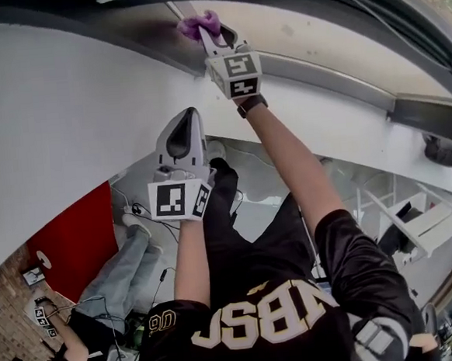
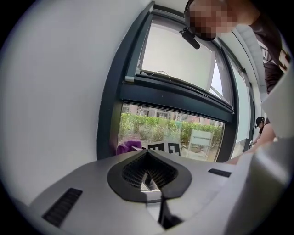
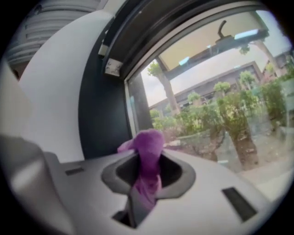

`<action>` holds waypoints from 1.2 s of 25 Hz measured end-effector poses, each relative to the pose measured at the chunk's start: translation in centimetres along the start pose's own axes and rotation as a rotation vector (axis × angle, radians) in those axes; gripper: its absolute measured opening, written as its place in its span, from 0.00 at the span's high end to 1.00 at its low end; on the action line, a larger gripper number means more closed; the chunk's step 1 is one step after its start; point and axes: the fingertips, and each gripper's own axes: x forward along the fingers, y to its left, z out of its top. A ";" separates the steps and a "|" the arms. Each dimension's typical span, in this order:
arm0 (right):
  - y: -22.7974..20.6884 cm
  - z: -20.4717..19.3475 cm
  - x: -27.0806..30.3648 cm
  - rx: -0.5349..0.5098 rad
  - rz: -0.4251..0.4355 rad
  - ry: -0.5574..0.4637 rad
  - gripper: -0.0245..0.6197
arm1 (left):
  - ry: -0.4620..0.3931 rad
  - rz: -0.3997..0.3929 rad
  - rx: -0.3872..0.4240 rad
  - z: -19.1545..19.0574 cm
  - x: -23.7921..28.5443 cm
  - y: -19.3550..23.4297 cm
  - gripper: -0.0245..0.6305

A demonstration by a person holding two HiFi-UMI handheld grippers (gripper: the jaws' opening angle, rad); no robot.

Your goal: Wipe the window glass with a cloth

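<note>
At the frame's top, your right gripper (image 1: 216, 38) pinches the purple cloth (image 1: 196, 24) by the window glass (image 3: 216, 105) corner; press evenly, overlap strokes. Left gripper (image 1: 184, 128): jaws together, empty.

Soft purple cloth (image 3: 148, 147); smooth glossy window glass (image 3: 220, 114); matt dark frame (image 3: 103, 114).

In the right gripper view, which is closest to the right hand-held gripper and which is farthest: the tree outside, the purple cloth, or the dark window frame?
1. The purple cloth: pinched in the right hand-held gripper.
2. The dark window frame: on the left, just behind the cloth.
3. The tree: outdoors, on the right.
</note>
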 end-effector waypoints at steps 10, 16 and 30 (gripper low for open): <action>-26.0 2.1 -24.0 0.165 -0.451 -0.085 0.83 | 0.004 -0.182 -0.064 -2.7 5.8 -16.5 0.93; -44.7 1.7 -42.9 0.360 -0.841 -0.167 0.83 | 0.018 -0.358 -0.100 -5.5 9.2 -30.5 0.93; -39.3 -0.5 -39.7 0.286 -0.681 -0.078 0.83 | 0.021 -0.319 -0.022 -5.0 9.8 -28.3 0.93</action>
